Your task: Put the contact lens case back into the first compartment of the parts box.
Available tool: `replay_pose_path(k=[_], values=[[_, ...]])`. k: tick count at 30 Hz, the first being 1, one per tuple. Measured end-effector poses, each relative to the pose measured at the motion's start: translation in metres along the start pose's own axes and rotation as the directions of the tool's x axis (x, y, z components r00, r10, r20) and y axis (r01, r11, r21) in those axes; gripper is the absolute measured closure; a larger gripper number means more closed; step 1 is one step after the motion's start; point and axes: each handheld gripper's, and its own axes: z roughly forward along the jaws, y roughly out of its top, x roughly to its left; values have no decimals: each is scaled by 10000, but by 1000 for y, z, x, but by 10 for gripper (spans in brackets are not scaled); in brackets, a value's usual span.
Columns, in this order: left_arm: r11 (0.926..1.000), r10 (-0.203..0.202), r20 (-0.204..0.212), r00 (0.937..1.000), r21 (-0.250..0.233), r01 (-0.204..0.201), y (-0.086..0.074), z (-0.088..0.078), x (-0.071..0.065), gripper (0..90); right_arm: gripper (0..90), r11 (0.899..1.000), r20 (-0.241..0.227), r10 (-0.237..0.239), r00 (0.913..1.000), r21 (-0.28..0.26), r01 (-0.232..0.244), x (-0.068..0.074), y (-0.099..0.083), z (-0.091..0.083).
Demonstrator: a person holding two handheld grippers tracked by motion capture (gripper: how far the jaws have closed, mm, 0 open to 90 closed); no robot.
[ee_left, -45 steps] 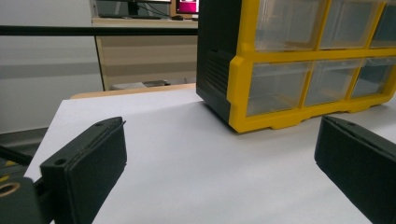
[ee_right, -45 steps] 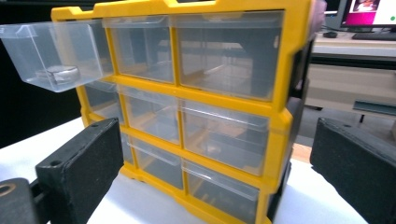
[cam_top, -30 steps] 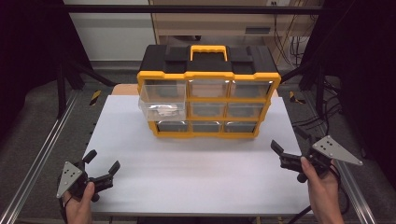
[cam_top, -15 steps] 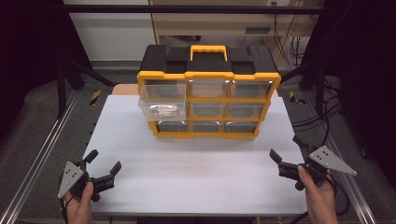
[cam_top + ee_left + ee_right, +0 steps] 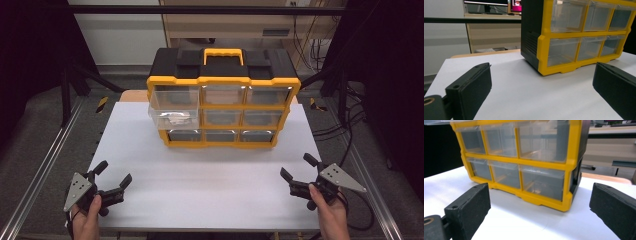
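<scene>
A boxy yellow-and-black plastic drawer organiser (image 5: pixel 223 97) stands upright toward twelve o'clock on the smooth white rectangular table (image 5: pixel 200 170), its arched yellow carry handle (image 5: pixel 223 54) lying flat on the ribbed black top. Its face is a yellow grid framing nine clear, glossy plastic drawers in three rows. The middle-row drawer at the nine o'clock end (image 5: pixel 172 114) is pulled out past the frame, with something pale and crumpled inside that I cannot identify; the others sit flush.

At about seven o'clock, near the table's front edge, a hand grips the matte black left gripper (image 5: pixel 111 175), topped by a grey three-cornered plate; its blunt, slab-like jaws are spread wide with nothing between them. At about five o'clock the right gripper (image 5: pixel 298 166) rests in the other hand, its jaws likewise parted and empty. Both are well apart from the organiser and point toward it.
</scene>
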Motion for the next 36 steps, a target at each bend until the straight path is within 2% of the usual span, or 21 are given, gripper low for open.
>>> replay_pose_path(k=[7, 14, 29, 36], values=[[9998, 163, 39, 9999, 98, -163, 0, 1, -2, 16, 42, 9998, -159, 68, 9999, 179, -65, 4, -13, 8], [9998, 139, 134, 9998, 172, -141, -1, 3, -3, 16, 42, 9992, -191, 28, 9998, 396, -20, 6, -25, 14], [9987, 263, 540, 9982, 421, -285, -4, 9, -9, 12, 35, 9987, -919, -23, 9958, 500, 70, 18, -30, 33], [9986, 256, 559, 9981, 442, -281, -5, 10, -10, 11, 36, 9988, -1171, 32, 9931, 498, 26, 22, -32, 39]])
